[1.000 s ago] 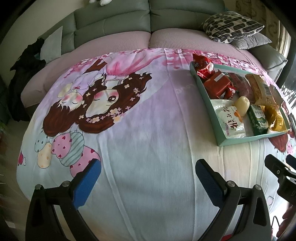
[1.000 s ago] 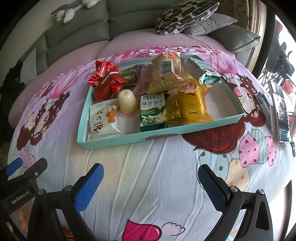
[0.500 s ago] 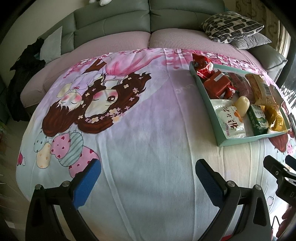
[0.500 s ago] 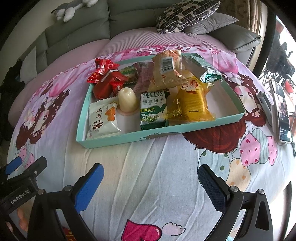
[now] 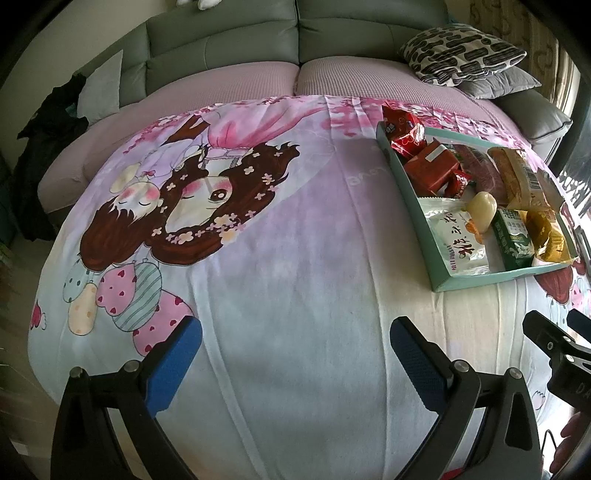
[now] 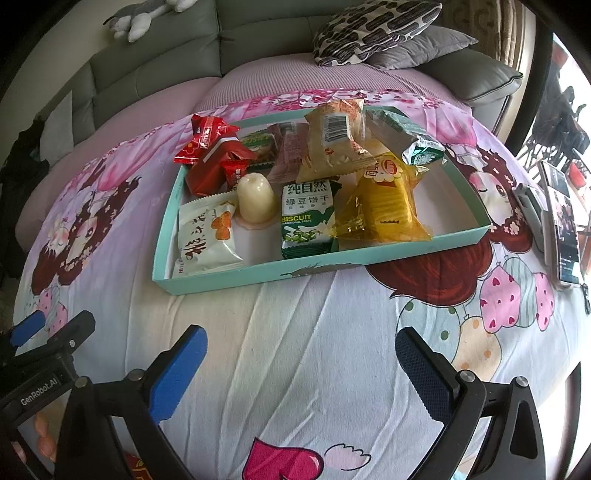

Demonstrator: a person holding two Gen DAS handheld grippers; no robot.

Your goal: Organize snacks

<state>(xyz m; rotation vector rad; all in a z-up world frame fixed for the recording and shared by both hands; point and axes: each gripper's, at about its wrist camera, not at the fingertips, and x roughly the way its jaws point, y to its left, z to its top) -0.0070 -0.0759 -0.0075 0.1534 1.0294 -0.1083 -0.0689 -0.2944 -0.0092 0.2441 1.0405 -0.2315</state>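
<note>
While both tongs [image 6: 299, 369] gape, snacks [image 6: 306, 218] fill tray [image 6: 258, 273]

Soft daylight enters from the right, blowing out the window [image 6: 570, 122] edge; the cloth [image 5: 295, 277] is evenly lit with faint shadows. Fisheye bending curves both views, corners go black, and colours look slightly washed, mildly soft

Both cameras sit low behind their own wide-spread fingers, looking forward across the printed cloth [image 5: 295, 277] toward the sofa [image 5: 295, 37]. The left view faces bare cloth, with the snack tray [image 5: 480, 282] far right of the frame. The right view faces the tray [image 6: 314, 264] nearly head-on, mid-frame. Both share tray, cloth and patterned pillow [image 6: 373, 26].
</note>
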